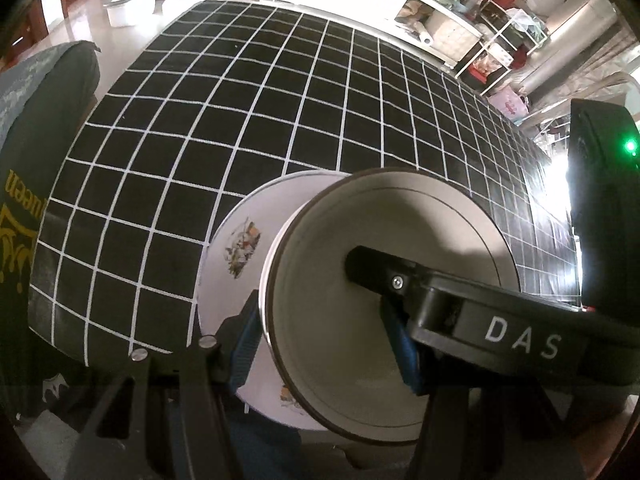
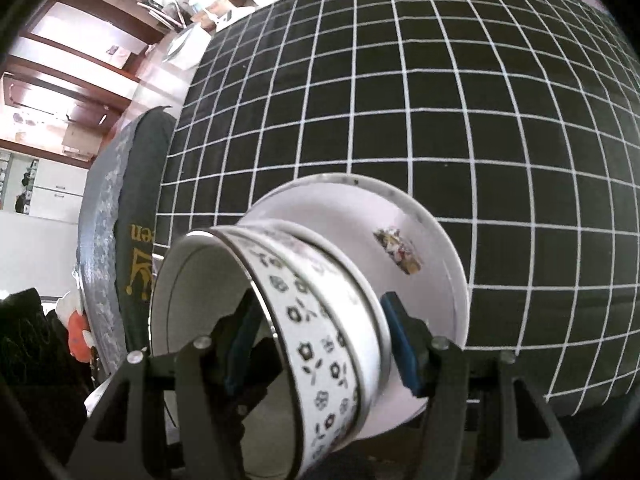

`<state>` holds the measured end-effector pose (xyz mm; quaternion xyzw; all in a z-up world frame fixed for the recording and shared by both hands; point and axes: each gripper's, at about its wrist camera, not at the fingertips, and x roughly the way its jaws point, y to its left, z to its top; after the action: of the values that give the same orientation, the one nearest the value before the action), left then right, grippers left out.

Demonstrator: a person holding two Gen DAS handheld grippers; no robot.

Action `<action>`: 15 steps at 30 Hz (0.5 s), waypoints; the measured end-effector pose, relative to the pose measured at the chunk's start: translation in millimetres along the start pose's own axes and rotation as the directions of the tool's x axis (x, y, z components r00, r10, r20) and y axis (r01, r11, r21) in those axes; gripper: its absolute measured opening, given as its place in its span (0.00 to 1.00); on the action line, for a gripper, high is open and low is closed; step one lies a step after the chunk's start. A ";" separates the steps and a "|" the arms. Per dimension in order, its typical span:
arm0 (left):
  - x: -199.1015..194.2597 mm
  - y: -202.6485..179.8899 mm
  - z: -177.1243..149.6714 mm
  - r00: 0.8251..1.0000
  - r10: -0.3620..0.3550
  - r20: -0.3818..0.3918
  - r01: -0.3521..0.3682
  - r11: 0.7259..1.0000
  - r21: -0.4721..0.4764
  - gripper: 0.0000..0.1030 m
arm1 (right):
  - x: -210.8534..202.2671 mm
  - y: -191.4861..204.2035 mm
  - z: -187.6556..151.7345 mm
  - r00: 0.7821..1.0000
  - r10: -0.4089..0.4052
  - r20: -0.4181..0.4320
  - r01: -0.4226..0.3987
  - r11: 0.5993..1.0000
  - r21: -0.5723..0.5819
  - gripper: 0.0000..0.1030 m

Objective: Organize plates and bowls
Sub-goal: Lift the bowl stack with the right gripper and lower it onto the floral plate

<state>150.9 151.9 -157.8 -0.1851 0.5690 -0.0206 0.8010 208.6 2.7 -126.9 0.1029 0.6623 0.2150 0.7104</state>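
A white bowl [image 1: 340,280] with a dark rim and a flower-patterned outside [image 2: 320,320] is held tilted on its side above the checked cloth. Behind it is a larger white plate [image 1: 236,248] with a small picture on it, also seen in the right wrist view [image 2: 404,240]. My left gripper [image 1: 324,340] has one pad outside the bowl's wall and one inside, shut on it. My right gripper [image 2: 320,344] is also shut across the bowl's wall; its black finger [image 1: 400,276] shows inside the bowl in the left wrist view.
A black cloth with a white grid [image 1: 280,112] covers the table [image 2: 440,80]. A dark green cushion with gold lettering [image 2: 136,208] lies at the table's left edge. Shelves with clutter [image 1: 480,32] stand beyond the far edge.
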 end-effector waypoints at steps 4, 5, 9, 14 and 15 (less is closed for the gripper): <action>3.8 -4.1 -0.5 1.000 0.006 -0.001 -0.006 1.000 0.012 0.54 | 5.0 -5.8 3.1 1.000 0.006 -0.002 -0.006 1.000 0.014 0.63; 3.9 -4.9 -0.1 1.000 0.005 0.001 -0.005 1.000 0.012 0.54 | 5.2 -7.0 3.1 1.000 0.007 -0.001 -0.007 1.000 0.015 0.63; 7.8 -2.9 4.2 1.000 -0.005 0.003 0.005 1.000 0.009 0.54 | 4.7 -7.3 4.4 1.000 0.002 0.004 -0.002 1.000 0.006 0.63; 10.7 1.0 5.1 1.000 -0.018 0.011 0.018 1.000 -0.006 0.54 | 4.9 -8.5 3.5 1.000 0.008 0.016 -0.008 1.000 -0.001 0.63; 11.2 3.0 4.9 1.000 -0.026 0.014 0.026 1.000 -0.015 0.54 | 5.3 -8.5 3.7 1.000 0.009 0.017 -0.009 1.000 -0.002 0.63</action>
<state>158.8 153.3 -167.5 -0.1986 0.5613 -0.0255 0.8030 213.8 -2.0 -135.0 0.1073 0.6554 0.2180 0.7151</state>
